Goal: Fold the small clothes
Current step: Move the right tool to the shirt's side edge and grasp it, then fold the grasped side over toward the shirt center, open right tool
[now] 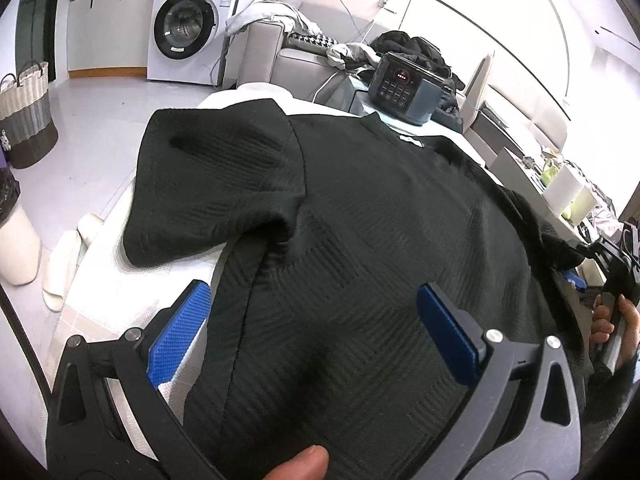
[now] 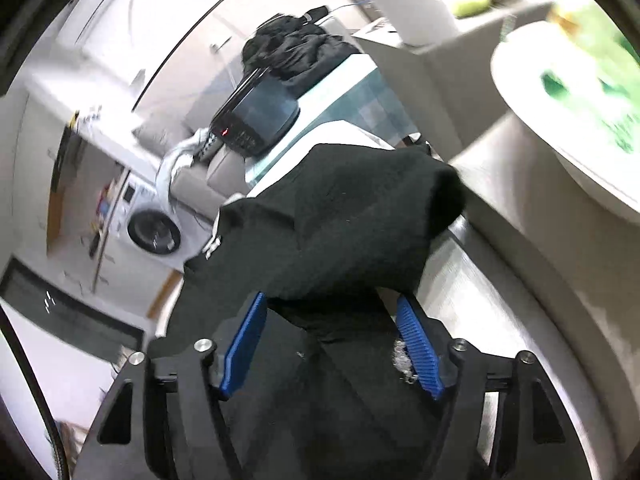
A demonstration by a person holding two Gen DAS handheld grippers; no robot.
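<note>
A black ribbed short-sleeved shirt (image 1: 360, 220) lies spread on a white-covered table (image 1: 104, 292), its left sleeve (image 1: 216, 176) flat toward the far left. My left gripper (image 1: 316, 320) hovers over the shirt's lower body, open, its blue pads (image 1: 180, 332) wide apart and pressing nothing. In the right wrist view my right gripper (image 2: 332, 340) is open at the shirt's other side. A fold of the black shirt (image 2: 360, 240) runs between its blue pads (image 2: 420, 348) without being pinched, and the sleeve end is bunched up ahead. A hand (image 1: 612, 320) holds that gripper at the right edge.
A dark appliance with a red display (image 1: 404, 88) stands at the table's far end, with a sofa and a pile of dark clothes (image 1: 416, 48) behind it. A washing machine (image 1: 188, 28), a woven basket (image 1: 24, 116) and white slippers (image 1: 64, 264) are on the floor to the left.
</note>
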